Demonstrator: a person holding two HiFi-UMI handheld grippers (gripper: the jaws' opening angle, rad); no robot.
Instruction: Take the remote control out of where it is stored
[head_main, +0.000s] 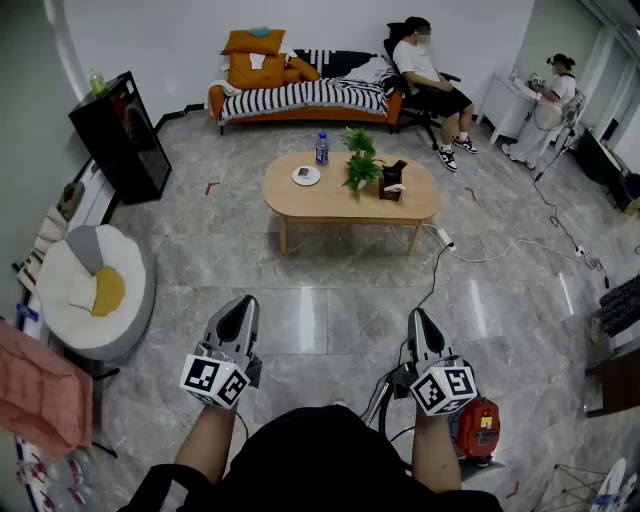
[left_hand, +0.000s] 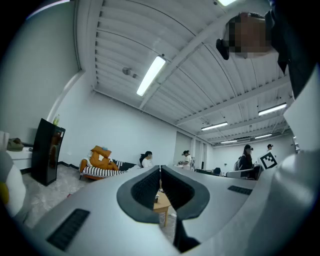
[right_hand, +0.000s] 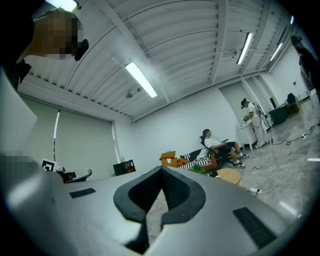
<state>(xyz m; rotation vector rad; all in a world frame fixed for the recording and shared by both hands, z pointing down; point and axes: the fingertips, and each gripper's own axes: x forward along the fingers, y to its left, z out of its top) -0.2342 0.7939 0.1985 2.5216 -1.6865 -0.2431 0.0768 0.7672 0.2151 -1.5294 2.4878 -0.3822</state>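
I hold both grippers out over grey floor tiles (head_main: 330, 300), well apart from the coffee table (head_main: 330, 203) and pointing toward it. Checked left gripper (head_main: 242, 303): jaws pressed together, nothing between. Checked right gripper (head_main: 419, 318): jaws pressed together, empty. On the table top: water bottle (head_main: 322, 148), white dish (head_main: 306, 175), potted plant (head_main: 360, 165), dark holder (head_main: 392, 178) just beside plant. The remote control is too small to make out from here; cannot tell whether it sits in holder.
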